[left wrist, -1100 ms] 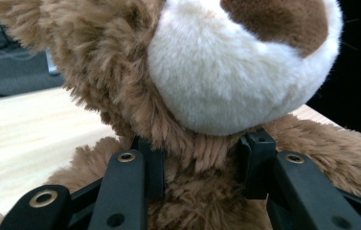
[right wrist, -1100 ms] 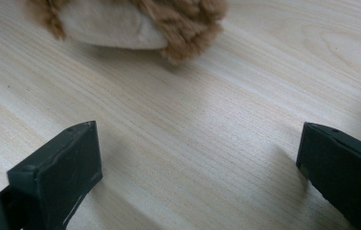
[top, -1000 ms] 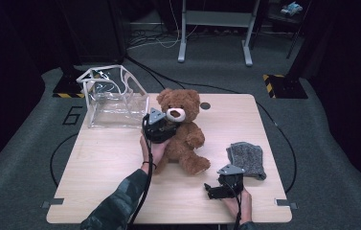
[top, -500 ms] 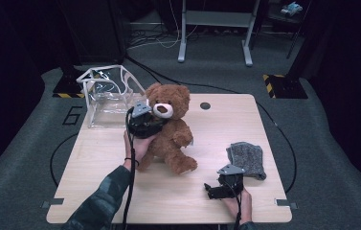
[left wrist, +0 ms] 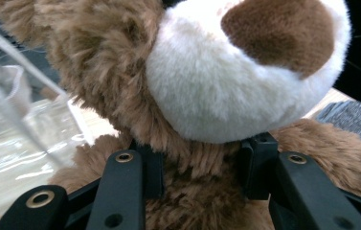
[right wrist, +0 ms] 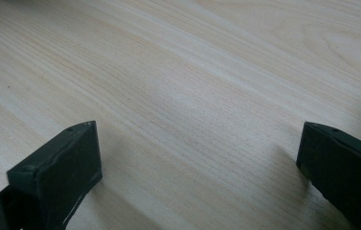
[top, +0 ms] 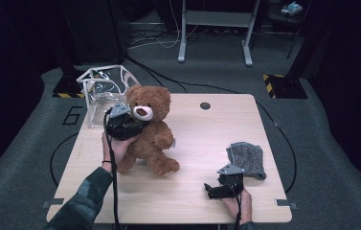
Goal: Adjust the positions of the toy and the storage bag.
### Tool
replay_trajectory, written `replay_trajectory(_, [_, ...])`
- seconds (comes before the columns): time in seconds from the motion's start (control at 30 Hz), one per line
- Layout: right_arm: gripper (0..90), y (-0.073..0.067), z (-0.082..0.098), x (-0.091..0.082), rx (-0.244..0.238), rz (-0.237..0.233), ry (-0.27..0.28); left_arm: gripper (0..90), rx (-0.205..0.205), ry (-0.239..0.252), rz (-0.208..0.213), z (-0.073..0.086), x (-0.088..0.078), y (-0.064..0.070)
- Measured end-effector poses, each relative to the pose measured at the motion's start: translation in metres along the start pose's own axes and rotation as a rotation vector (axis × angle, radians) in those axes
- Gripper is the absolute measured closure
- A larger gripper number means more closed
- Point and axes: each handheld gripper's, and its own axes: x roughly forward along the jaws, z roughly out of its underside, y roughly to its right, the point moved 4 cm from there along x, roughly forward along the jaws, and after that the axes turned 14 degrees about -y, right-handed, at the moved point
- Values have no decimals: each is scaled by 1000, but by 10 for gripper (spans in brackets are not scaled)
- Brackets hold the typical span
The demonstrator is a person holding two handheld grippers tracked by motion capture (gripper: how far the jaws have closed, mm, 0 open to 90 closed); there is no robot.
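Biggest thing first: the pale wooden table spans the middle of the high view, and sitting left of centre on it is the teddy bear, brown and plush, leaning towards the lower right with its feet on the wood. The left gripper has it by the neck, black jaws pressed into the fur on either side just under the white muzzle; that hold below the head looks chosen so the soft body hangs and can be carried whole. In the high view the same left gripper sits at the bear's chest, the hand beneath it.

At the upper left corner of the table stands the clear box, white-edged, see-through walls; what it holds I cannot make out, glare hides the inside. The bear is just beside it, likely bound there.

Lower right, a grey knitted cloth lies flat. Touching its near edge, the right gripper rests on the table, jaws spread wide, nothing between them, apparently parked while the other hand works.
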Motion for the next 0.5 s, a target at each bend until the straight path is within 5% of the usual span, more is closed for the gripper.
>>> replay_trajectory(0.5, [7,0,0,0,2,1,-1,610,-51,-42,-34,29,-40,-37])
